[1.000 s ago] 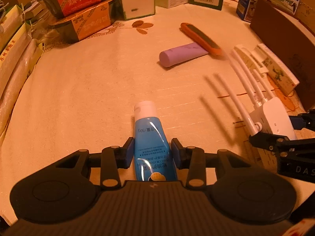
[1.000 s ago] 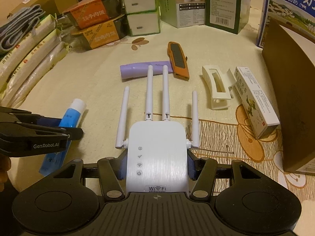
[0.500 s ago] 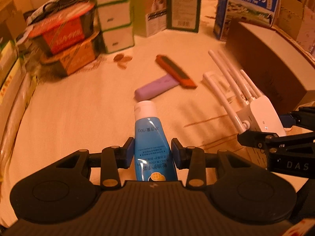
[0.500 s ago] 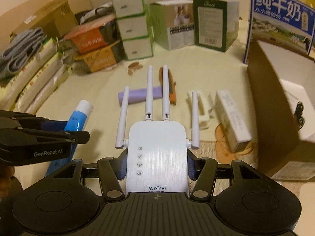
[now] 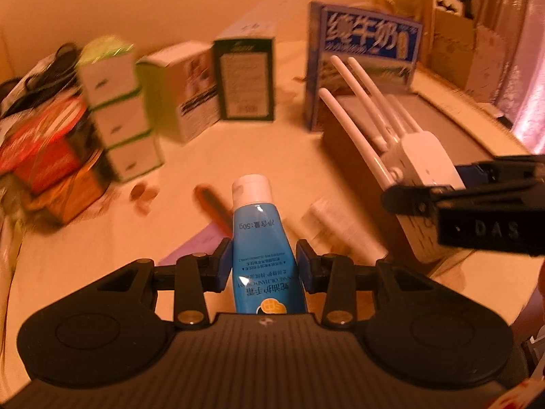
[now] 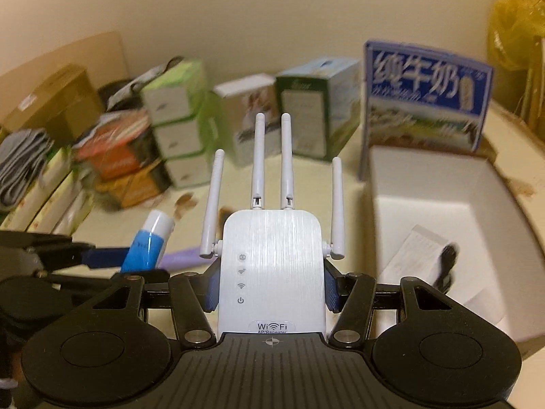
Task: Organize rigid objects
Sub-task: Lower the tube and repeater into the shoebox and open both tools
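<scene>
My left gripper (image 5: pixel 262 266) is shut on a blue hand-cream tube (image 5: pixel 260 238) with a white cap, held well above the table. In the right wrist view the same tube (image 6: pixel 146 242) shows at the left. My right gripper (image 6: pixel 270 283) is shut on a white WiFi repeater (image 6: pixel 270 266) with several upright antennas, also lifted. From the left wrist view the repeater (image 5: pixel 425 156) hangs to the right, in front of the open cardboard box (image 5: pixel 453 126). That box (image 6: pixel 436 184) has a white inside and holds a paper sheet and a dark item.
A purple tube (image 5: pixel 201 242), an orange-and-black tool (image 5: pixel 213 204) and a small white carton (image 5: pixel 344 231) lie on the tablecloth below. Stacked food boxes (image 6: pixel 129 156), green-white cartons (image 6: pixel 177 126) and a blue milk carton (image 6: pixel 425 95) line the back.
Both grippers have risen with their loads and tilted up, so the back wall and the box's inside now show. The table objects have slid down in both views.
</scene>
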{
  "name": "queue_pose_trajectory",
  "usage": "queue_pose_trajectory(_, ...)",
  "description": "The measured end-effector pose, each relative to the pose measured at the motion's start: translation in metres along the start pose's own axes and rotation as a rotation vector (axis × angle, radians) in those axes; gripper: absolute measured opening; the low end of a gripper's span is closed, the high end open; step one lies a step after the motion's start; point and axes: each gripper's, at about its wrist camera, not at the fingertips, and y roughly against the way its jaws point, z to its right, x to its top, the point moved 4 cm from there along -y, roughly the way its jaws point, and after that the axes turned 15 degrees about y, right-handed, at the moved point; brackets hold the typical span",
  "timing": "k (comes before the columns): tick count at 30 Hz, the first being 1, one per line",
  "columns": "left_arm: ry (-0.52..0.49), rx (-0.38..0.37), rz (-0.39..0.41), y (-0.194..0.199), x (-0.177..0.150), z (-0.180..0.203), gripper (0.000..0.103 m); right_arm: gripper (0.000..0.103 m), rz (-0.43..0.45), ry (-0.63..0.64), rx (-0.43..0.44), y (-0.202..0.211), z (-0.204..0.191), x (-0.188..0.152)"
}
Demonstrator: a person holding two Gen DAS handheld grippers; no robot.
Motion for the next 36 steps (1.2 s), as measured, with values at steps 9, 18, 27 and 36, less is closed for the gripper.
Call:
queue_pose_trajectory(9,-0.069,-0.109,0.021,-0.017,0.036,0.085,0.035,0.053,-0.003,-0.064,-0.096,0.022,0.090,-0.004)
queue_pose_trajectory(18,-0.100,-0.199,-0.018,-0.050,0.046,0.169,0.035,0.053,-0.073,-0.126,-0.165,0.031,0.165,-0.043)
queue_pose_trajectory(27,-0.120,-0.198,-0.081,-0.095,0.037,0.216,0.035,0.053,-0.126,-0.146,-0.168,0.016,0.207,-0.068)
queue_pose_trajectory(36,-0.146,-0.150,-0.142,-0.140,0.023,0.229,0.035,0.053,-0.188,-0.065,-0.152,-0.016,0.225,-0.079)
